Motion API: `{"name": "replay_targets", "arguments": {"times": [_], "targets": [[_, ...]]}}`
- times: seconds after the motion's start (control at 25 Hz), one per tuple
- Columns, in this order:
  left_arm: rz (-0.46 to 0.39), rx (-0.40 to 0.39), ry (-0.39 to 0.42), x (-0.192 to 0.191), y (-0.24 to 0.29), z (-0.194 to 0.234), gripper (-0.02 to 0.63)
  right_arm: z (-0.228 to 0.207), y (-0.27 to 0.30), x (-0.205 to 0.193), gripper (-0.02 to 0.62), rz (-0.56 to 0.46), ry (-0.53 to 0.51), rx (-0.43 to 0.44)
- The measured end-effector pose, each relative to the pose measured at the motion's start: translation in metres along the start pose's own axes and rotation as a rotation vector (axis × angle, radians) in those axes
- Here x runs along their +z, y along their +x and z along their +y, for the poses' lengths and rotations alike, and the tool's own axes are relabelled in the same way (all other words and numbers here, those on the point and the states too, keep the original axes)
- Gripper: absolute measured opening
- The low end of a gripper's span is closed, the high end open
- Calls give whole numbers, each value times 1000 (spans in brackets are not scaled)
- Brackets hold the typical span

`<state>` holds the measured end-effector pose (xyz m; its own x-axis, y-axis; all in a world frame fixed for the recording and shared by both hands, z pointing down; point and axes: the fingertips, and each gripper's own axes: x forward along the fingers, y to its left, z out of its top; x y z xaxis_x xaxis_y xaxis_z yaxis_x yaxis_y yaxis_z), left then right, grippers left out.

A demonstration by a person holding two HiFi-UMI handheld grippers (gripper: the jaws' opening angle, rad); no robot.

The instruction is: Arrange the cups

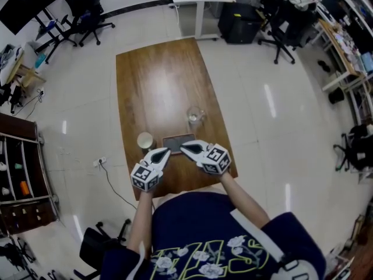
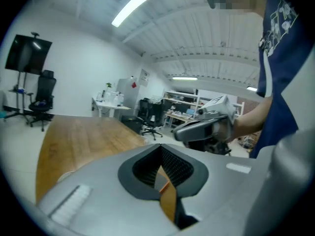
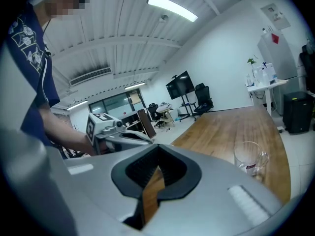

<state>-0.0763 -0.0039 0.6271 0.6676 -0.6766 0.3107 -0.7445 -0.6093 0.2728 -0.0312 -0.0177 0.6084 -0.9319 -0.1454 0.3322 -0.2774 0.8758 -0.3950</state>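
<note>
The left tongs (image 1: 165, 152) and right tongs (image 1: 185, 147) are both pressed together and empty, with their tips at the near edge of a dark pad (image 1: 178, 140) on the table (image 1: 157, 80). A pale cup (image 1: 145, 140) stands just left of the pad. A clear glass cup (image 1: 196, 116) stands just beyond its far right corner.

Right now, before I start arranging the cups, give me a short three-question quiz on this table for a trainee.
1. True or false: the left gripper holds the paper cup.
2. Which stands nearer the far end of the table? A: the clear glass mug. B: the paper cup.
3. Fill in: the jaws of the left gripper and the right gripper are both ____.
Key: 1 false; 2 A; 3 shut.
</note>
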Motion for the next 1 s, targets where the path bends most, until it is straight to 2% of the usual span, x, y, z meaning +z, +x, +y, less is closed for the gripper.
{"name": "replay_targets", "arguments": {"times": [0.08, 0.12, 0.16, 0.2, 0.32, 0.48, 0.6, 0.68, 0.72, 0.84, 0.92, 1.0], "targets": [[54, 135, -30, -8, -7, 36, 7, 0, 0, -7, -5, 14, -14, -3], [98, 203, -42, -18, -10, 58, 137, 0, 1, -11, -6, 12, -25, -4], [146, 265, -51, -30, -14, 79, 335, 1, 1, -12, -5, 7, -31, -6], [193, 318, -57, -42, -17, 99, 436, 3, 1, -10, -5, 2, -30, -9], [323, 427, -71, -73, -22, 142, 509, 3, 0, -19, -6, -2, -33, -16], [491, 502, -90, -120, -21, 184, 514, 4, -7, -24, -6, 18, -18, -26], [563, 488, -127, -143, -14, 190, 512, 4, -13, -31, -5, 28, -14, -37], [578, 485, -118, -144, -13, 189, 480, 1, -19, -35, -5, 38, -3, -56], [578, 493, -108, -142, -13, 189, 443, 0, -22, -36, -5, 36, 3, -66], [563, 505, -103, -138, -12, 187, 442, -2, -30, -37, -5, 34, 32, -82], [554, 488, -118, -135, -10, 181, 442, -2, -34, -40, -5, 39, 42, -85], [531, 463, -98, -119, -5, 170, 440, -2, -36, -41, -5, 38, 48, -88]]}}
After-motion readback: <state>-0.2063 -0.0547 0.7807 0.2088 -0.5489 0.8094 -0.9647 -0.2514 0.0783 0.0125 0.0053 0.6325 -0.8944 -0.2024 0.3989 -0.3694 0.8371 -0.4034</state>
